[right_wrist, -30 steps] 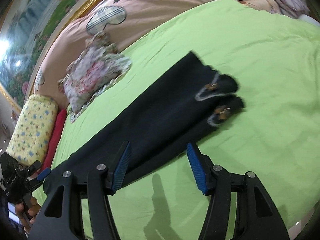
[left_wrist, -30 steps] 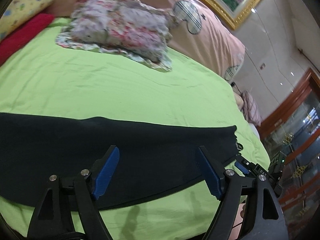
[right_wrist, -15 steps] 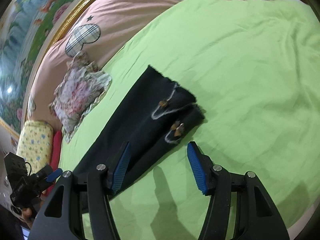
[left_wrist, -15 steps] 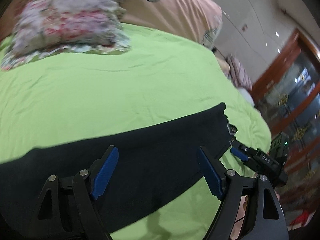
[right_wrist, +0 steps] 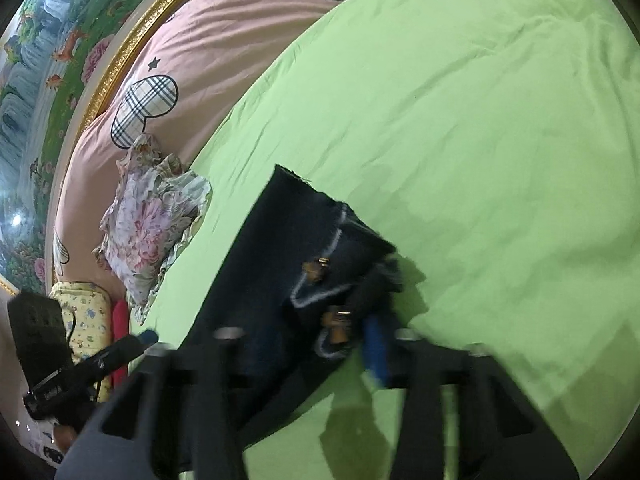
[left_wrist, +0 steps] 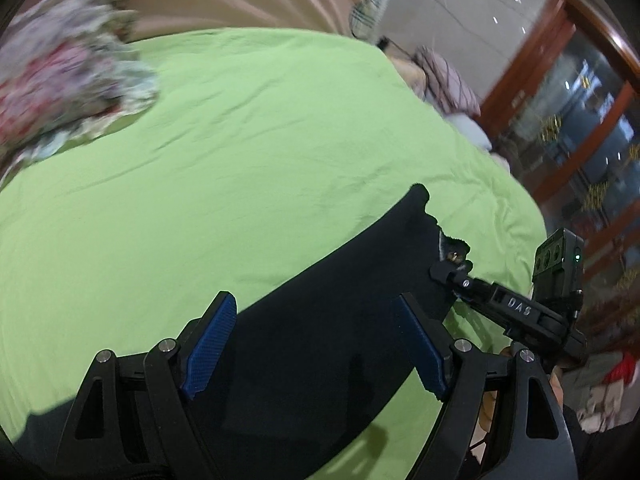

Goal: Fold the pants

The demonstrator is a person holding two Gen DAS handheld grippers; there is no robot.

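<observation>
Pants (left_wrist: 320, 320) dark matt cloth, frayed pale trim; sheet (left_wrist: 240, 160) smooth green cloth; frame (right_wrist: 120, 48) glossy gilt.

Dark navy pants (right_wrist: 280, 264) are lying flat on the green bedsheet (right_wrist: 480, 120), stretched out long with the legs doubled one over the other. At the far end (left_wrist: 424, 224) the frayed pale-edged hems are showing, each carrying a small gold-brown buckle (right_wrist: 316, 268).

bright, even light | fisheye-warped edges | right fingers (right_wrist: 376, 344) motion-blurred
</observation>
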